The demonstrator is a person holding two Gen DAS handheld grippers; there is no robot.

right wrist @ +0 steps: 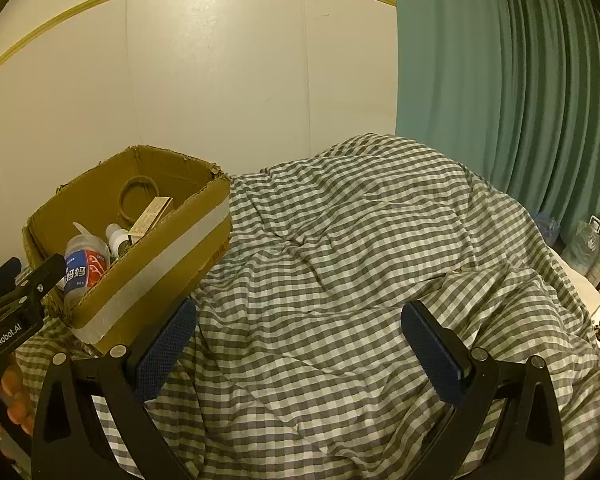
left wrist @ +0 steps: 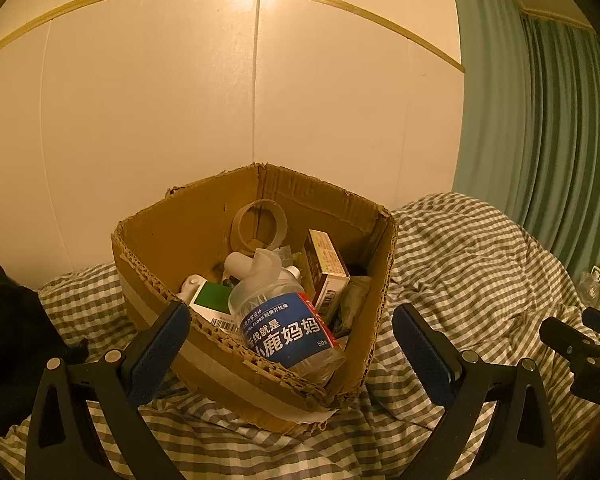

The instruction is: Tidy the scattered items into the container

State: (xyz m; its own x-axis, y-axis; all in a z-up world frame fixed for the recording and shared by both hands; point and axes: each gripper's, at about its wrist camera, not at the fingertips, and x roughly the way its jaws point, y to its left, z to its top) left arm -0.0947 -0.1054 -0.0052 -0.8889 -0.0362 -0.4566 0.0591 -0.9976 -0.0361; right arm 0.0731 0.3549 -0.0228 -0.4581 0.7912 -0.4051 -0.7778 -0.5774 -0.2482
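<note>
A torn cardboard box (left wrist: 256, 280) sits on a bed, on a grey-and-white checked duvet (right wrist: 360, 240), close against a pale panelled wall (left wrist: 160, 100). Inside it, a clear plastic jar (left wrist: 288, 320) with a blue label in Chinese characters lies tilted against the near wall, its flip lid open. Behind the jar stand a small white bottle (left wrist: 240, 264), a yellow-and-brown carton (left wrist: 326, 268) leaning on its end, and a green-and-white packet (left wrist: 212, 298) with a barcode. A cardboard ring (left wrist: 259, 226) leans upright against the far corner. A strip of pale tape (right wrist: 160, 272) runs along the box's outer side.

The left hand-held gripper (left wrist: 292, 344) hangs just before the box's near edge, its blue-padded jaws spread wide and holding nothing. The right hand-held gripper (right wrist: 300, 340) hovers over bare duvet just right of the box, its jaws also fully apart and empty. Orange-gloved fingers (right wrist: 14, 396) show at the left edge of the right wrist view. A green curtain (right wrist: 500, 80) hangs beyond the bed.
</note>
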